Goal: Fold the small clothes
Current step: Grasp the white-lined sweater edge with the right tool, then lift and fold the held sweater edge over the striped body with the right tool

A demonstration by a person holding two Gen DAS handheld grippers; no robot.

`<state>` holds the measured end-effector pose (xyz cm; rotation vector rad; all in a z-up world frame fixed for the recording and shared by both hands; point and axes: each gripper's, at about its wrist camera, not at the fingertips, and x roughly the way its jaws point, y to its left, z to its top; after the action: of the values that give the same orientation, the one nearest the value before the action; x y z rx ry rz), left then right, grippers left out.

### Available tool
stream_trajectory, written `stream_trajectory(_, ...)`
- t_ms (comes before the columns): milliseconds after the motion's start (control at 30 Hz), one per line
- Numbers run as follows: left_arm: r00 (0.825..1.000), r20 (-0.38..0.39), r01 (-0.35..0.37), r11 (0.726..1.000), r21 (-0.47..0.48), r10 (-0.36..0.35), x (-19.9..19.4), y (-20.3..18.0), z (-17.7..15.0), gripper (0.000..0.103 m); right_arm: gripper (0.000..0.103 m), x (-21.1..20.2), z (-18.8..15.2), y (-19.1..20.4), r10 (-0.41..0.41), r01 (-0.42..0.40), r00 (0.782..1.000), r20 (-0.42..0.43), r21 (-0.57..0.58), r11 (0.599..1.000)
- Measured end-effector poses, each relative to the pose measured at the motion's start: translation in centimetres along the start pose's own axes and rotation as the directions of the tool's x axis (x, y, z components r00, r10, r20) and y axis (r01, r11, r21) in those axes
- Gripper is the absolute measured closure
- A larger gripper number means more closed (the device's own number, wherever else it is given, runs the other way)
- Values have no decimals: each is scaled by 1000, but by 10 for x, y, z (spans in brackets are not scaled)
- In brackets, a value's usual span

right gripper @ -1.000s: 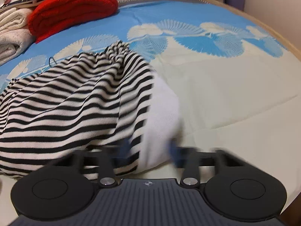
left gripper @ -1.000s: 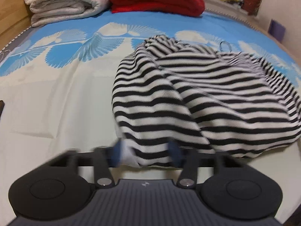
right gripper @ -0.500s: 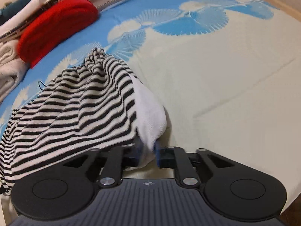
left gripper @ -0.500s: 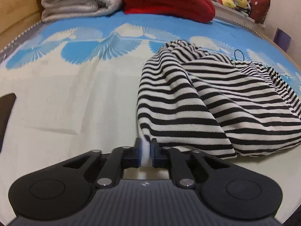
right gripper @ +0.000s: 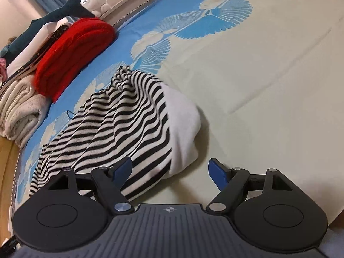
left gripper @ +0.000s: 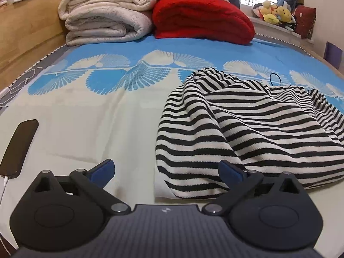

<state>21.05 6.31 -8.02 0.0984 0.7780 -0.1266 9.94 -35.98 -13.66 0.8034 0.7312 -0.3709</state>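
We note the striped garment (left gripper: 243,133) lying in a loose heap on the bed cover (left gripper: 86,120), on the cream part just below the blue fan-pattern band; its white lining (right gripper: 182,126) shows at the near right edge in the right wrist view.

Left gripper (left gripper: 165,171): jaws spread wide, having just been opening; the garment's near corner lies between the blue pads, the right pad (left gripper: 230,171) over its edge, nothing pinched.

Right gripper (right gripper: 169,171): jaws likewise apart and just been opening; the hem lies between them, the left pad (right gripper: 123,168) over the stripes, the right pad (right gripper: 218,174) clear over bare cover; no grip that we can see.

Behind the garment, at the head of the bed: a folded red blanket (left gripper: 202,19) beside stacked cream blankets (left gripper: 107,15); a dark phone (left gripper: 19,148) with a white cable lies at the left; a thin black hair loop (left gripper: 276,79) rests just beyond the garment.
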Motion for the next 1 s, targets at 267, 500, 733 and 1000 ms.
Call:
stream_trajectory(267, 1000, -11, -4, 1000, -4, 4, 1, 0, -1, 1, 23, 12, -4, 5, 113, -105, 991, -76, 91, 990)
stream_trajectory(500, 999, -41, -14, 1000, -24, 13, 4, 3, 0, 1, 23, 26, -8, 8, 146, -125, 982, -122, 163, 979)
stream_trajectory(733, 997, -76, -14, 999, -49, 10, 10, 3, 3, 1, 22, 51, 7, -9, 157, -117, 985, -67, 404, 907)
stream_trajectory(1000, 994, -102, -35, 996, -81, 26, 18, 6, 6, 1, 93, 57, 12, -6, 100, -107, 994, 41, 509, 854)
